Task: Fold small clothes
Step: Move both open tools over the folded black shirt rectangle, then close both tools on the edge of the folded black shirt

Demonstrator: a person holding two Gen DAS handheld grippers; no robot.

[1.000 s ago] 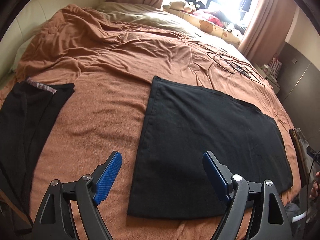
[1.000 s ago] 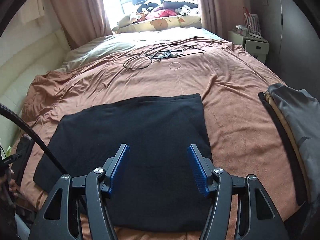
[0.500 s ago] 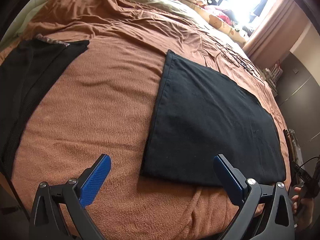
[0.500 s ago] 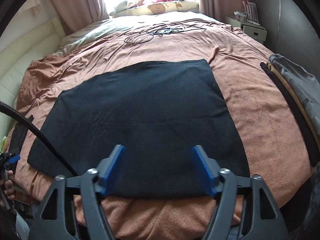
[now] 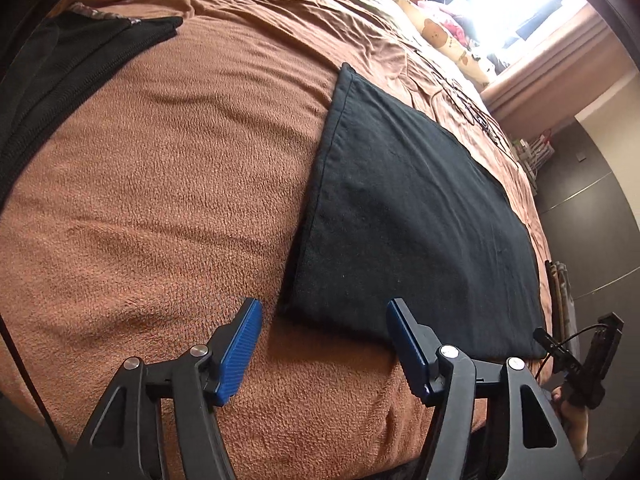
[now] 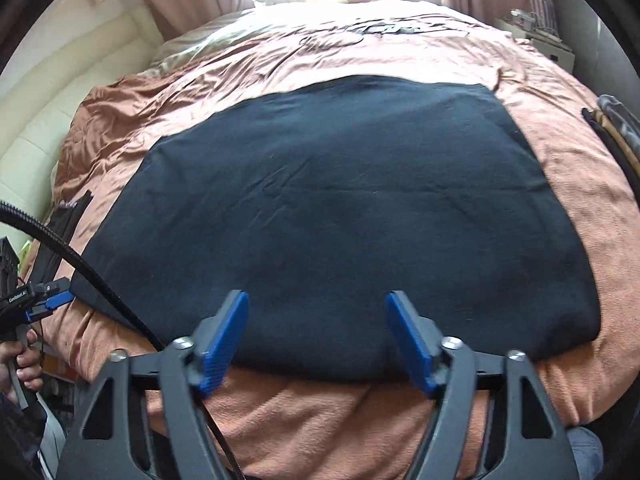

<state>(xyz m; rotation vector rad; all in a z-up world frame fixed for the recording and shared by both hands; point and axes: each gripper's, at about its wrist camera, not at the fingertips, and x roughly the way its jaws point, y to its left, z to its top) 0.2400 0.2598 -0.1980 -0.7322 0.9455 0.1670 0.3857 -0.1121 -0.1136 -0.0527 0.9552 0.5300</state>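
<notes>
A bed (image 5: 168,200) under a rumpled brown blanket fills both views, with curtains and a bright window at 12 o'clock. A black cloth (image 6: 340,220) lies flat on it, folded to a rectangle. The left gripper (image 5: 324,332) hangs with jaws wide over the cloth's near corner, one finger over blanket, one over cloth. The right gripper (image 6: 316,320) hangs wide over the cloth's near edge. More dark clothes (image 5: 60,64) lie at 10 o'clock in the left view, apart from the cloth. Cables (image 6: 384,28) lie at 12 o'clock

Left hand-held gripper (image 5: 322,320): black frame, ribbed blue pads, silver screws (right apparently identical).
</notes>
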